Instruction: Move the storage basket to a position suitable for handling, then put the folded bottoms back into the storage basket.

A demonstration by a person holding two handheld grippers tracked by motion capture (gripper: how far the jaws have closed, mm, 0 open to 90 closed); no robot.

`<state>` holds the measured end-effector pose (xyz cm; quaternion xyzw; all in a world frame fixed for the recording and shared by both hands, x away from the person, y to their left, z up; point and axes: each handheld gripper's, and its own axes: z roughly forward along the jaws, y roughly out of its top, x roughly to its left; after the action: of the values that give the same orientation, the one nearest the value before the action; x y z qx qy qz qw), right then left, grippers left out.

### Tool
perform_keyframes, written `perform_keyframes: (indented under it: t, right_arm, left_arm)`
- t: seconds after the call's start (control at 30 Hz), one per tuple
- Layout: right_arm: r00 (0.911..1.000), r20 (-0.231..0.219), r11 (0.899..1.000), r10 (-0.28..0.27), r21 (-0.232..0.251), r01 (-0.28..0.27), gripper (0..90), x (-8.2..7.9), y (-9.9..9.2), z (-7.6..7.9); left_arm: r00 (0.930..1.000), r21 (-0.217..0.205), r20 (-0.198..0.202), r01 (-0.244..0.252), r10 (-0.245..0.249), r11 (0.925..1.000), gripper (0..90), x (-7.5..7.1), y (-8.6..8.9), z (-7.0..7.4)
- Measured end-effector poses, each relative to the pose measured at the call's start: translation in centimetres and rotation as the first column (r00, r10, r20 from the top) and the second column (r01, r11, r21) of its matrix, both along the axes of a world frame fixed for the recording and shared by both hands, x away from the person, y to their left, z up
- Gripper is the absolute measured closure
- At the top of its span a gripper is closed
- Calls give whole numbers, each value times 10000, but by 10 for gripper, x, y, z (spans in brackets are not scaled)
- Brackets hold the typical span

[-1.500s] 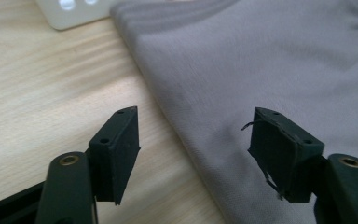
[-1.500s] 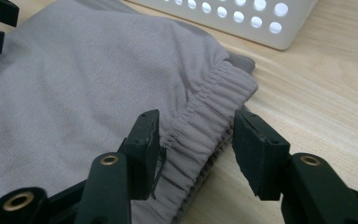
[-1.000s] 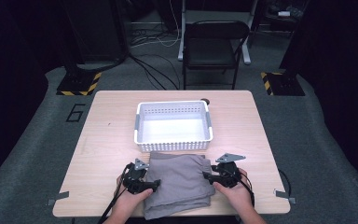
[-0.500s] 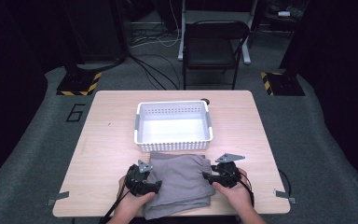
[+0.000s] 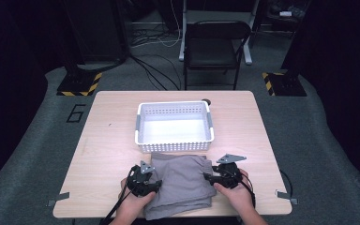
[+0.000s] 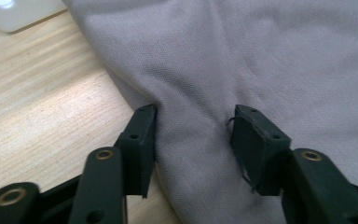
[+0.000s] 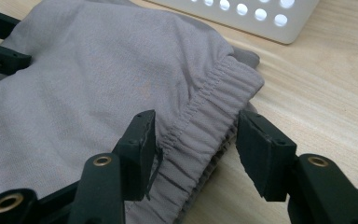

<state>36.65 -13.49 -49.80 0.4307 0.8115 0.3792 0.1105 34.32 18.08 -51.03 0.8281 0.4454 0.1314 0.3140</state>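
A folded grey garment with an elastic waistband lies on the wooden table near its front edge. My left gripper is at the garment's left edge. In the left gripper view its jaws have just been closing, and a ridge of grey fabric is now pinched between the pads. My right gripper is at the right edge. Its jaws straddle the gathered waistband; the left pad touches the cloth and the right pad stands just clear.
A white perforated basket, with nothing inside, stands just behind the garment; its wall is near the right gripper. A black chair stands beyond the table's far edge. Bare wood lies on both sides of the basket.
The left gripper's jaws have drawn in on the garment's left edge. Both hands and the garment stay where they were.
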Motion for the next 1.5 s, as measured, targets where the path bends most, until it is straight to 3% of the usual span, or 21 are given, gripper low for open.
perform_keyframes:
  t: [0.03,0.2,0.27,0.37,0.53,0.67,0.73,0.77,1.03,1.07,1.17,1.3,1.5]
  right_arm:
    - [9999,-108,10000,19,-17,-19,469,0,0,0]
    - [10000,-56,10000,36,-20,-36,460,0,0,0]
    - [10000,-74,10000,22,36,-22,440,0,0,0]
    - [9991,0,9986,-434,286,434,358,0,0,2]
    - [9976,-238,9973,-654,306,661,332,1,3,1]
    - [9969,-434,9976,-664,155,671,326,0,10,-2]
    - [9978,-344,9984,-564,-117,560,317,2,12,-5]
    - [9970,-539,9982,-556,-269,542,310,2,15,-7]
    - [9965,-502,9960,-669,-619,638,259,6,18,-14]
    - [9946,-659,9952,-807,-603,768,252,5,20,-14]
    - [9972,-317,9921,-682,-1078,644,205,6,27,-17]
    - [9978,-175,9888,-642,-1362,612,191,4,34,-18]
    - [9972,-161,9884,-730,-1349,702,200,3,38,-18]
  left_arm:
    - [10000,-56,-23,92,-93,9999,605,0,-1,0]
    - [9996,-491,-158,242,-250,9985,723,2,0,-1]
    - [9993,-742,-255,257,-276,9969,735,3,0,-1]
    - [9993,-1007,-315,171,-204,9948,763,4,2,-2]
    - [9992,-1244,-398,-45,-5,9922,777,5,8,0]
    - [9994,-1108,-328,88,-125,9938,780,5,8,0]
    - [9996,-1049,-258,113,-141,9944,780,4,7,-1]
    - [9995,-961,-252,168,-193,9952,779,4,8,-1]
    - [9994,-1154,-337,41,-80,9933,776,4,8,-2]
    - [9994,-1177,-336,19,-59,9930,776,4,8,-2]
    - [9992,-1169,-348,128,-170,9931,773,5,9,-3]
    - [9992,-1186,-352,135,-178,9929,772,5,9,-3]
    - [9993,-1212,-350,121,-164,9926,771,5,9,-3]
